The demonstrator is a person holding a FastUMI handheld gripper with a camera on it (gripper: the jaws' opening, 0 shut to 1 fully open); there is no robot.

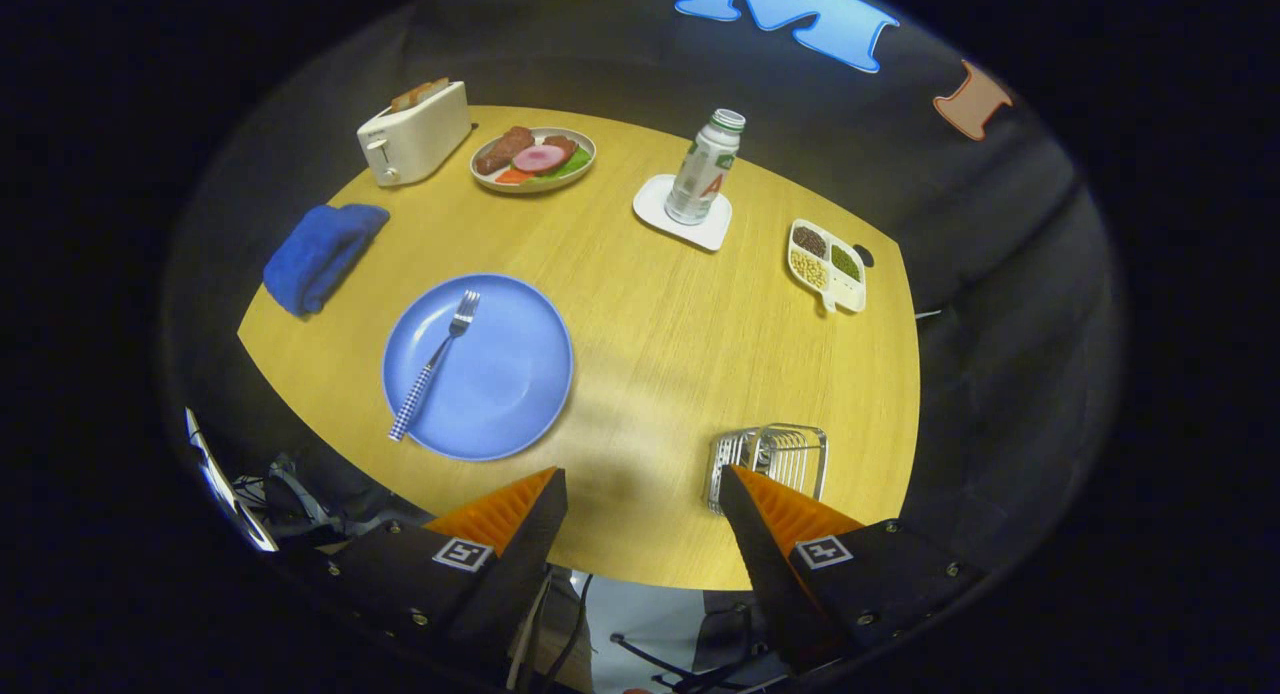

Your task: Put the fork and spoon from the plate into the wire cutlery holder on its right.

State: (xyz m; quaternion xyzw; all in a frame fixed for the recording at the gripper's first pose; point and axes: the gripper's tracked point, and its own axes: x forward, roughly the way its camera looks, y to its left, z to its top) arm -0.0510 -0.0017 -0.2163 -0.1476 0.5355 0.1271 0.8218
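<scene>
A blue plate lies on the round wooden table, ahead of my left finger. On its left half rests a fork with a checked handle, tines pointing away from me. The wire cutlery holder stands to the plate's right, just beyond my right finger, which covers its near edge. My gripper hangs open above the table's near edge, with nothing between its fingers.
Far side of the table: a white toaster with bread, a plate of food, a bottle on a white coaster, and a divided dish of beans. A folded blue cloth lies left of the blue plate.
</scene>
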